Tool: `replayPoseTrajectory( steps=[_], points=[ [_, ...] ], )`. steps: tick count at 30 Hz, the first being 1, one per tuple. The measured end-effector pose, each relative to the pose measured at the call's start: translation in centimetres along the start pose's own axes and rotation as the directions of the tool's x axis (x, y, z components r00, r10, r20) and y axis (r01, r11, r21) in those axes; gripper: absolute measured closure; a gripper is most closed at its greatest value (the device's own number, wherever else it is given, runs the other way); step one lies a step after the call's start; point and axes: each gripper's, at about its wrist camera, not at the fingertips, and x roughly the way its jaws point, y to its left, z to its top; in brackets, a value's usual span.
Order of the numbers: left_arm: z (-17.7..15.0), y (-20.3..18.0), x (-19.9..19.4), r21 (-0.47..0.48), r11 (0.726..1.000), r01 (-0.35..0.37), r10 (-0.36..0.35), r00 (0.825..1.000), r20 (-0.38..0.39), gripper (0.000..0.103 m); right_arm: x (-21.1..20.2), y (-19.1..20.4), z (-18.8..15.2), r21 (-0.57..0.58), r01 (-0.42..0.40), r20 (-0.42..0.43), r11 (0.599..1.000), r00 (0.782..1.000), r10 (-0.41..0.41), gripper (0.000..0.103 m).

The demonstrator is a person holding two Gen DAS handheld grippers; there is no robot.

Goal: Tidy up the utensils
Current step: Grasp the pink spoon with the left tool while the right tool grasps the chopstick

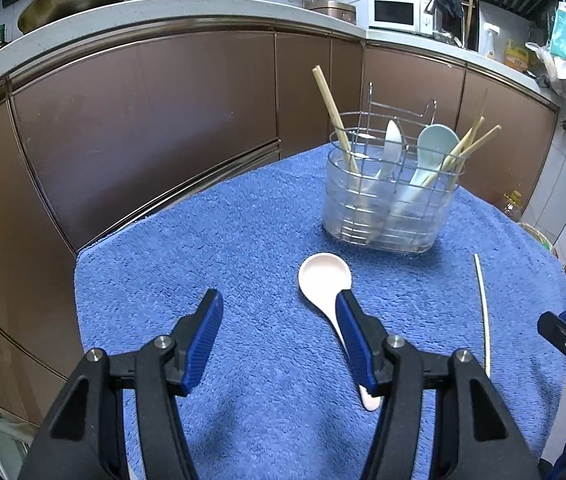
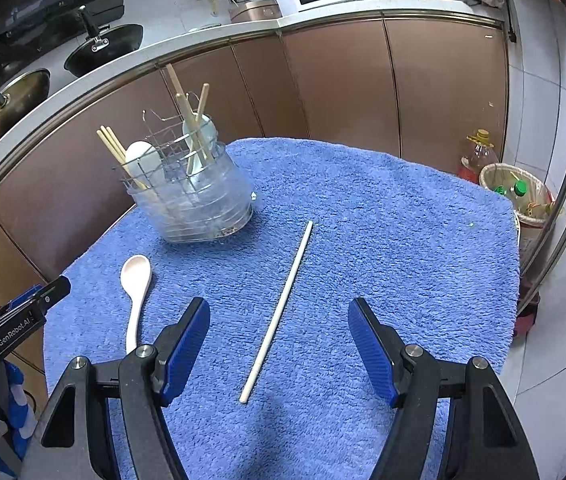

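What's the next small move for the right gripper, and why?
Probably lower the right gripper straight onto the chopstick: its jaws are open and empty, and the stick lies loose on the blue towel between them, outside the caddy.

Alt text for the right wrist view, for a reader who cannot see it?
The open right gripper hovers above a white chopstick lying on a blue towel. A white spoon lies to its left, near a clear utensil holder of spoons and chopsticks.
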Motion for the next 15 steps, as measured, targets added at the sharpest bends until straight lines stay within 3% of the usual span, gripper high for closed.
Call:
replayPoseTrajectory(
  steps=[6, 9, 15],
  points=[
    [0.1, 0.3, 1.5, -0.005, 1.000, 0.017, -0.017, 0.999, -0.041, 0.047, 1.1, -0.2, 0.2, -0.011, -0.005, -0.019, 1.000, 1.000, 0.005, 0.034],
    [0.8, 1.9, 3.0, -0.063, 0.994, 0.085, -0.090, 0.992, -0.086, 0.047, 1.5, -0.5, 0.6, -0.017, -0.005, -0.025, 1.000, 1.000, 0.005, 0.034],
    [2.4, 7.0, 7.5, -0.305, 0.905, 0.296, -0.355, 0.921, -0.160, 0.047, 2.6, -1.0, 1.8, -0.036, -0.012, -0.055, 0.999, 0.998, 0.010, 0.034]
  ],
)
